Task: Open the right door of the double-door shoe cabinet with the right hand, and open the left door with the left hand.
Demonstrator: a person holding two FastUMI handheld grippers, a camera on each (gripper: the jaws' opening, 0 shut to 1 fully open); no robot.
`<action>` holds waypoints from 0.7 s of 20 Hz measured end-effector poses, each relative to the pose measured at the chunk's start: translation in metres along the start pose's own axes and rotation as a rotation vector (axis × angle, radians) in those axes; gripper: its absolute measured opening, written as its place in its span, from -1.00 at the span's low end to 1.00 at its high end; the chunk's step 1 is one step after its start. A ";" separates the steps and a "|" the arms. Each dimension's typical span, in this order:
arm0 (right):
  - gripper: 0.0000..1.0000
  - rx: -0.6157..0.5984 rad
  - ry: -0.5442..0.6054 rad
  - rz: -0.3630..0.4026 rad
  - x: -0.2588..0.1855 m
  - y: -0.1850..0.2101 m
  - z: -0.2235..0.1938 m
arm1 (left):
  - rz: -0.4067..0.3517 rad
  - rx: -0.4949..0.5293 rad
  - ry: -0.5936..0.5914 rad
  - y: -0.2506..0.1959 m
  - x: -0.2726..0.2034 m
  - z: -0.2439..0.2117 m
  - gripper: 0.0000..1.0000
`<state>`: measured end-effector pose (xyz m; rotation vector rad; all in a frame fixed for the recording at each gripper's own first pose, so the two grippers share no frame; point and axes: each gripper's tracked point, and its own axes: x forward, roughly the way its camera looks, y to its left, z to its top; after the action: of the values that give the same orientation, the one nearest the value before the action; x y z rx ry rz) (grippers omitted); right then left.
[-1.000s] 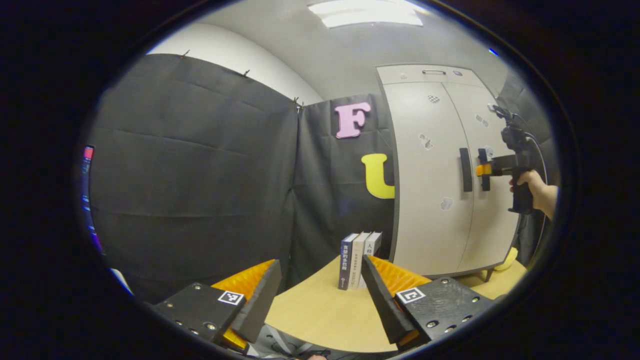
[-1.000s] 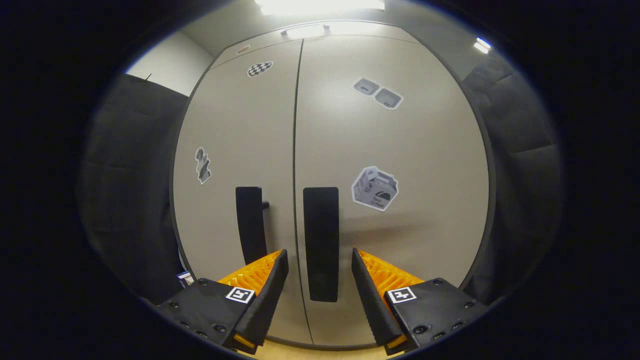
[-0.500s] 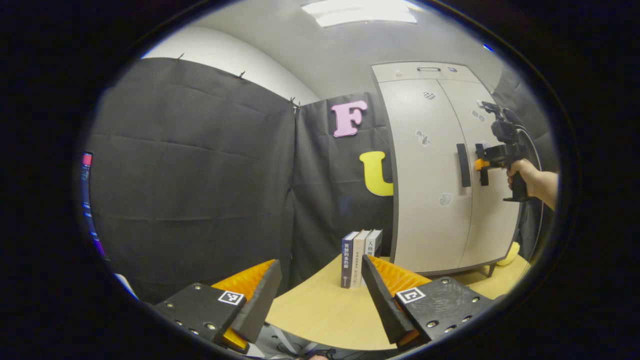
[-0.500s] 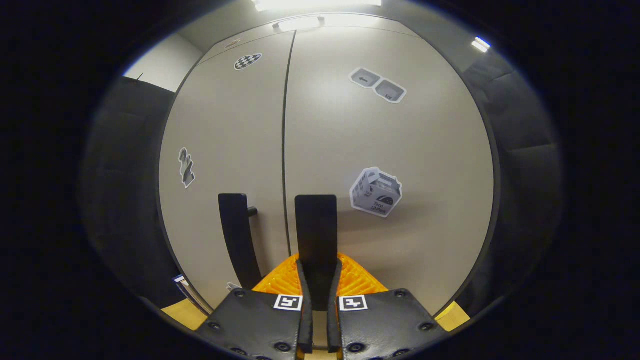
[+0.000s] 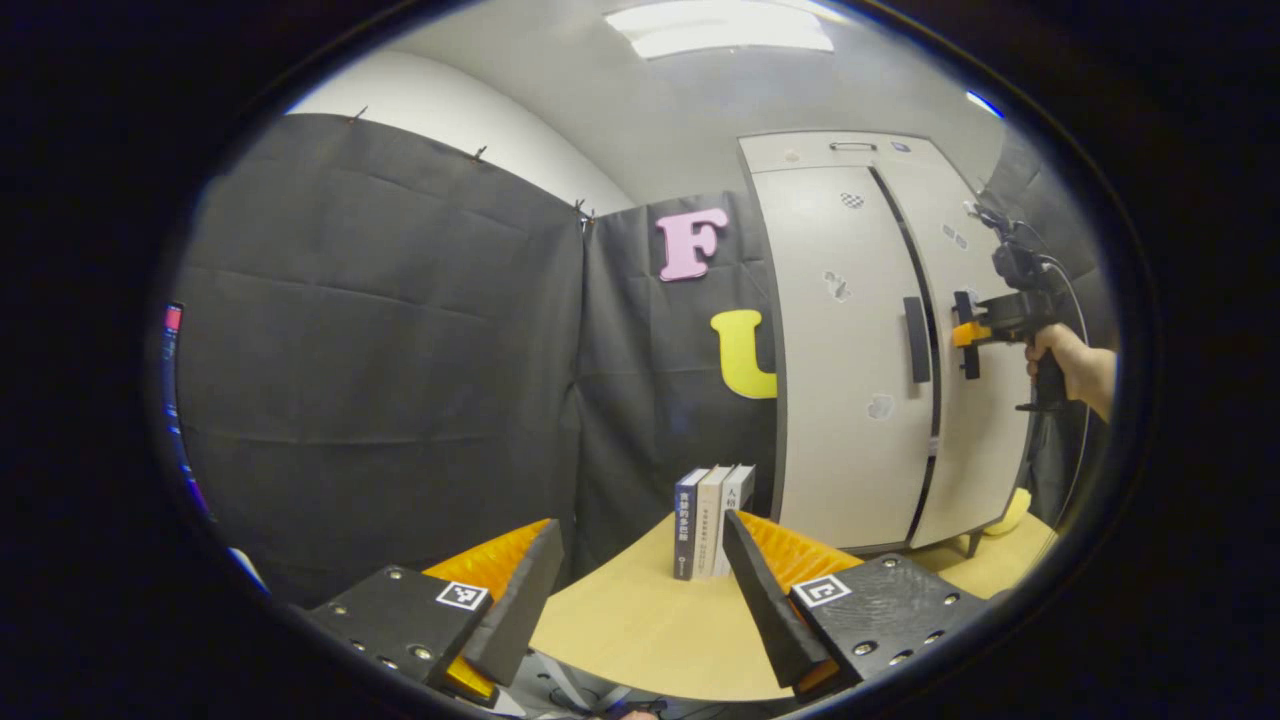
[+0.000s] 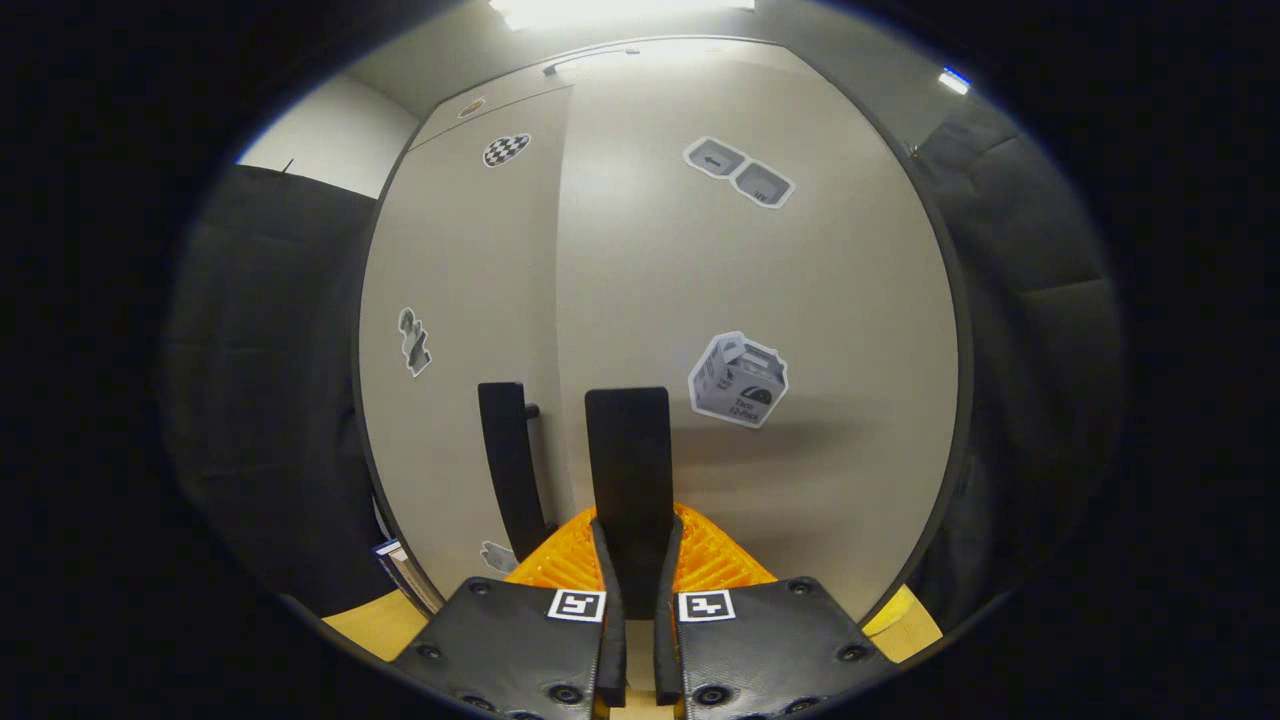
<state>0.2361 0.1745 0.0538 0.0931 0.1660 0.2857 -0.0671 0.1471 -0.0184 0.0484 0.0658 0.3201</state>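
Right gripper view: the right gripper (image 6: 637, 590) is clamped on the right door handle (image 6: 628, 470), one of two black handles; the left door handle (image 6: 510, 465) stands just beside it. Left gripper view: the left gripper (image 5: 640, 580) hangs spread over the table (image 5: 640, 640), three books (image 5: 712, 520) beside the shoe cabinet (image 5: 840, 400), whose right door (image 5: 975, 440) stands slightly ajar.

Books (image 5: 712, 520) apparently beside left door (image 5: 850, 360).
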 end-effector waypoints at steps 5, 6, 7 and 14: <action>-0.75 0.009 0.027 0.049 -0.028 -0.005 -0.001 | -0.041 0.003 -0.026 -0.015 0.003 0.012 0.90; -0.75 0.010 0.027 0.056 -0.034 -0.007 -0.001 | -0.051 0.002 -0.032 -0.020 0.004 0.013 0.88; -0.75 0.010 0.029 0.065 -0.040 -0.009 -0.002 | -0.060 0.003 -0.036 -0.026 0.006 0.014 0.89; -0.75 0.001 0.054 0.104 -0.072 -0.022 -0.002 | -0.125 0.004 -0.039 -0.051 0.006 0.016 0.90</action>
<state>0.1732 0.1329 0.0603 0.0954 0.2149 0.3920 -0.0438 0.0998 -0.0056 0.0542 0.0303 0.1945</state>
